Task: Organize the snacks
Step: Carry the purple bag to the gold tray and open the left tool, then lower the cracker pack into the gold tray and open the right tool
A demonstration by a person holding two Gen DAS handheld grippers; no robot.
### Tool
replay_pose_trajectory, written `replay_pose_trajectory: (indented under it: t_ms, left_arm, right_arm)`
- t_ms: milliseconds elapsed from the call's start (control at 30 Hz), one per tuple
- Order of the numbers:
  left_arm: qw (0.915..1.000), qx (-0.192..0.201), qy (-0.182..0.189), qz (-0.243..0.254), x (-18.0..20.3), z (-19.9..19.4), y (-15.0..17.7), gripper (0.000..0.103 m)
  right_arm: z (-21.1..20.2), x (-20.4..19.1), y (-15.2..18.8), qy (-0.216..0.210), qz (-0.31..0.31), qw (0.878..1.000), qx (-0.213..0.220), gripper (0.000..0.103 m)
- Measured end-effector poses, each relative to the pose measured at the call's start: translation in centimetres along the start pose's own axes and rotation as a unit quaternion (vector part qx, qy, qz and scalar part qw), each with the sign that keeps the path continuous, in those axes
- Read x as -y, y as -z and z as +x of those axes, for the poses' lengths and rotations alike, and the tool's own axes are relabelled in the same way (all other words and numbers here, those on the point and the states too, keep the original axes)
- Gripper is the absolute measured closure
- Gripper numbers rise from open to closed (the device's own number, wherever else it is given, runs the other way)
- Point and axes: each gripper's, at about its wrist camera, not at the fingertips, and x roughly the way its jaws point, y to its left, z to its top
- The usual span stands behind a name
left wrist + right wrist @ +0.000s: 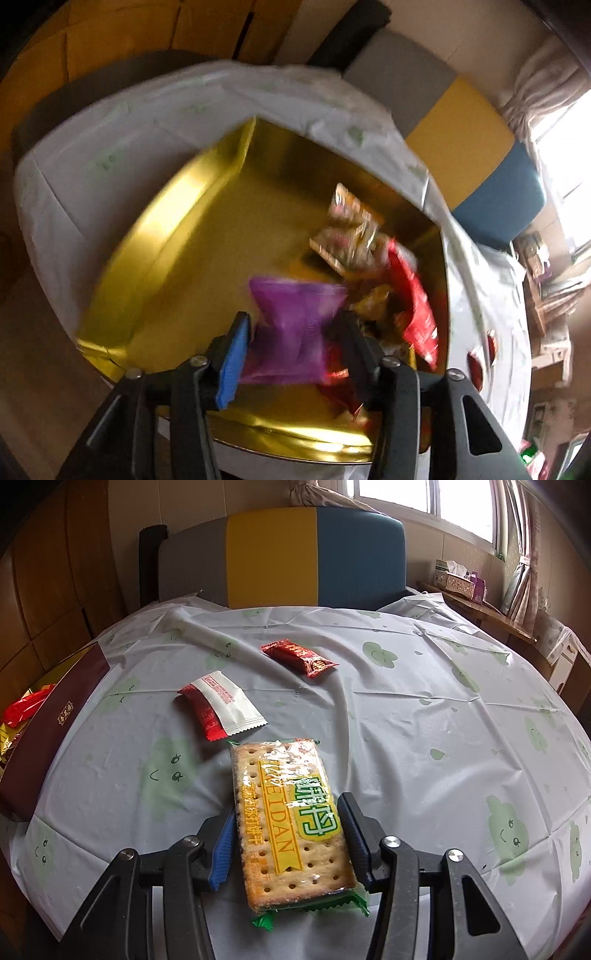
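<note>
Several snacks (369, 266) already lie in the gold box (177, 236), lower right of the frame; two red packets (299, 658) wait on the surface (406, 720) — upper centre; the left tool (291, 336) grips a purple packet (295, 325) above the box; the right tool (288, 834) is closed on the cracker pack (288, 812) — half done, I judge.

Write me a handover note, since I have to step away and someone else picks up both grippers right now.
Left gripper: shut on the purple packet, held over the gold box; the view is blurred.
Right gripper: closed around the cracker pack at the near part of the table; whether it is lifted is unclear.
Done: several snacks already lie in the box.
Left: put in the purple packet and crackers, then fetch the red-and-white packet and the red packet from the tablecloth.
</note>
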Motion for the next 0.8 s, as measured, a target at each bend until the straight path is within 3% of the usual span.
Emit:
replay_pose_trajectory:
  t_ms: [100,233,300,400,467,567,800]
  left_arm:
    - [0.9995,-0.012,-0.022,0.019,0.4,1.1,1.0,0.042]
    - [0.9975,0.009,-0.052,0.048,0.9,0.6,2.0,0.04]
    - [0.9941,0.036,-0.078,0.067,1.3,-0.3,2.4,0.039]
    - [0.9879,0.078,-0.099,0.09,1.9,-2.0,3.2,0.026]
    - [0.9811,0.111,-0.113,0.112,2.5,-3.4,3.8,0.026]
    - [0.9746,0.136,-0.119,0.133,3.1,-4.7,4.3,0.026]
    - [0.9679,0.164,-0.113,0.153,3.5,-6.9,4.9,0.024]
  right_arm:
    - [0.0,0.0,0.1,-0.001,0.0,1.0,0.0,0.05]
    - [0.0,-0.1,0.0,0.001,-0.001,1.0,0.002,0.05]
    - [0.0,-0.2,0.0,0.002,-0.001,1.0,0.002,0.05]
    - [-0.1,-0.2,0.0,0.004,-0.002,1.0,0.002,0.05]
    - [-0.1,-0.2,0.0,0.005,-0.002,1.0,0.001,0.05]
    - [0.0,-0.3,0.0,0.008,0.0,1.0,0.001,0.05]
    - [-0.1,-0.5,-0.9,0.014,0.016,0.999,-0.031,0.054]
